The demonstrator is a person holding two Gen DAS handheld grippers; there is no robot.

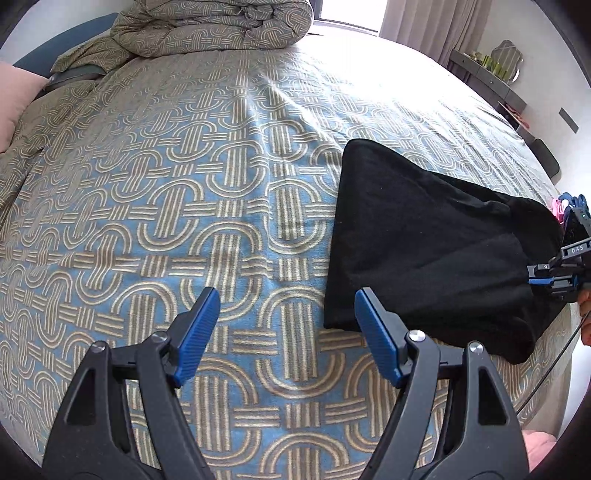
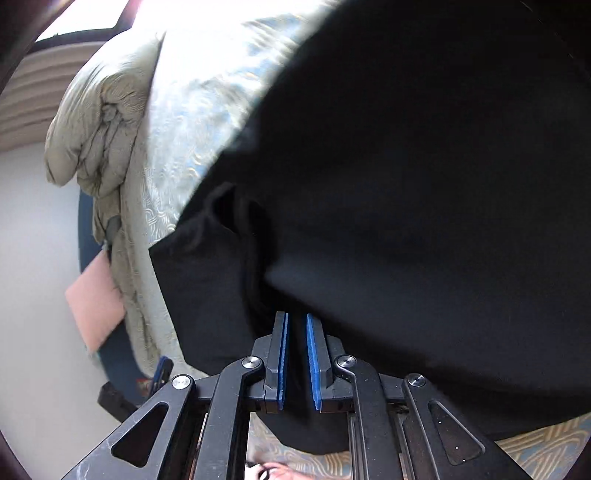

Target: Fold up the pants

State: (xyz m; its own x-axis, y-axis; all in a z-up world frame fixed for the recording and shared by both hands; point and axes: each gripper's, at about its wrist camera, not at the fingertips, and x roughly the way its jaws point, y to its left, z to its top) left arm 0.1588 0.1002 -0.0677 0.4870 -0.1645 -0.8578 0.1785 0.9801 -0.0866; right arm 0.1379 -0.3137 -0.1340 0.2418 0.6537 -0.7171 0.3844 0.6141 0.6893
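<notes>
The black pants (image 1: 424, 243) lie folded into a compact bundle on the right side of the patterned bed cover (image 1: 184, 206). My left gripper (image 1: 286, 314) is open and empty, hovering above the cover just left of the pants' near corner. My right gripper (image 1: 532, 281) is at the pants' right edge, shut on the fabric. In the right wrist view the black pants (image 2: 424, 184) fill most of the frame, and the right gripper (image 2: 296, 319) has its blue pads nearly together with cloth pinched between them.
A rolled duvet (image 1: 221, 26) lies at the head of the bed, with a pink pillow (image 1: 14, 107) at the far left. A shelf with small items (image 1: 491, 70) stands along the right wall. The bed's right edge is just past the pants.
</notes>
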